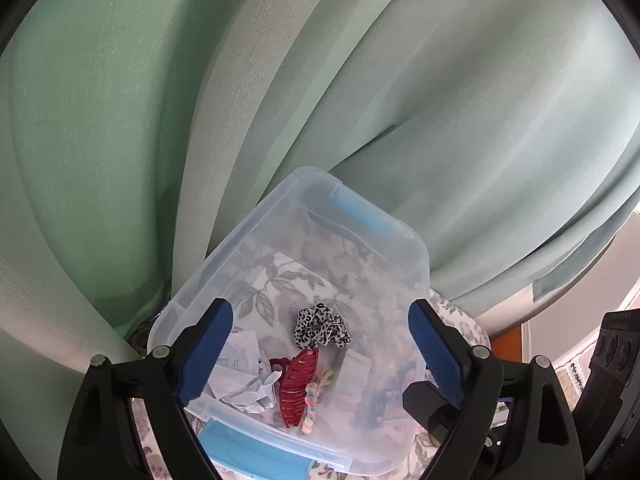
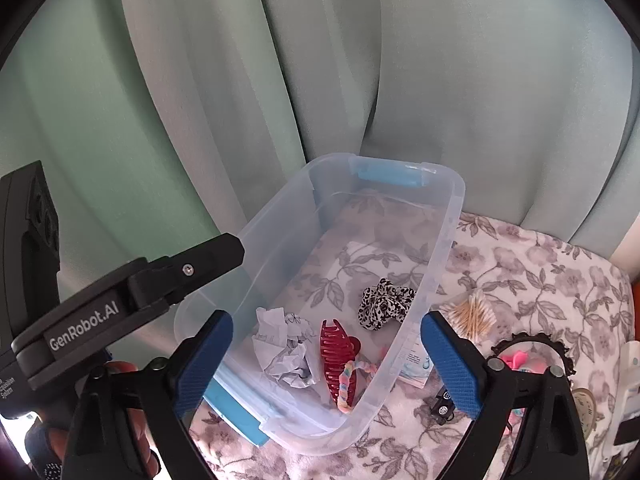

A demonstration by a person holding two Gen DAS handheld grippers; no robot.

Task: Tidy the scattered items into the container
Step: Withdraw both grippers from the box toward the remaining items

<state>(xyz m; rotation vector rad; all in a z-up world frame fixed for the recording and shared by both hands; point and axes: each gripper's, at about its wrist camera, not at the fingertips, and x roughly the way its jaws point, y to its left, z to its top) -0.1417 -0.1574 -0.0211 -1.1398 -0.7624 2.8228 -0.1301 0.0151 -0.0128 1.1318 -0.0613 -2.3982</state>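
A clear plastic bin (image 1: 416, 240) (image 2: 452, 216) with blue handles stands on a floral cloth. Inside lie a leopard scrunchie (image 1: 322, 326) (image 2: 384, 302), a red claw clip (image 1: 298, 388) (image 2: 336, 354), a pastel hair tie (image 1: 312, 398) (image 2: 348, 384) and crumpled paper (image 1: 248, 380) (image 2: 286, 354). My left gripper (image 1: 320, 356) is open and empty above the bin's near end. My right gripper (image 2: 326, 364) is open and empty above the bin. Outside the bin, to its right, lie cotton swabs (image 2: 474, 314), a small packet (image 2: 416, 364), a toy car (image 2: 442, 404) and a black scalloped headband (image 2: 532, 338) around pink items.
Green curtains (image 2: 280, 80) hang close behind the bin. The left gripper's body (image 2: 100, 312) juts in at the right view's left side. More small items lie at the cloth's right edge (image 2: 628, 380).
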